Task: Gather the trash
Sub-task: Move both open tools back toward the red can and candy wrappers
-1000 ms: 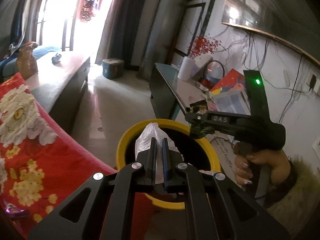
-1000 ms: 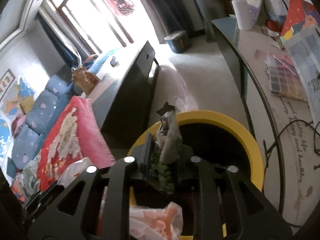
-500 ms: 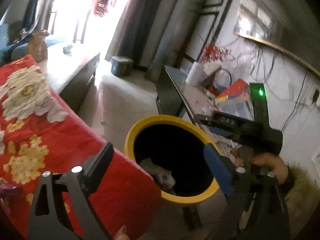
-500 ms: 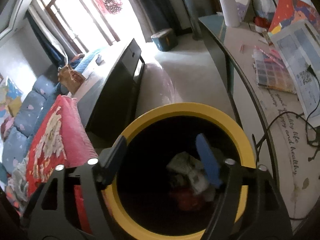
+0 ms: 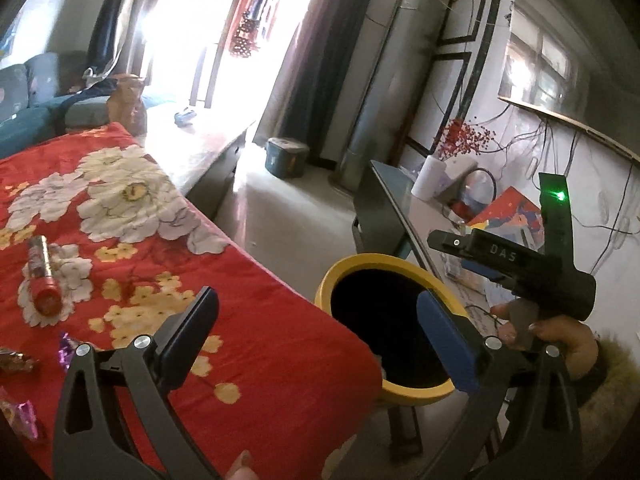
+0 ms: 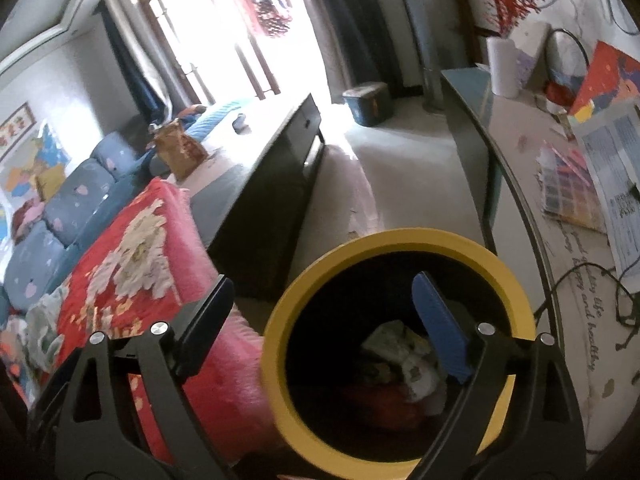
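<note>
Both grippers are empty: left gripper (image 5: 316, 316) spread wide, right gripper (image 6: 322, 304) opening over the yellow bin (image 6: 384, 240), where dropped trash (image 6: 404, 356) lies. Next, steer the left gripper to the red tube (image 5: 44, 276) and wrappers (image 5: 66, 350) on the floral blanket (image 5: 248, 304); approach low and pinch squarely.
</note>
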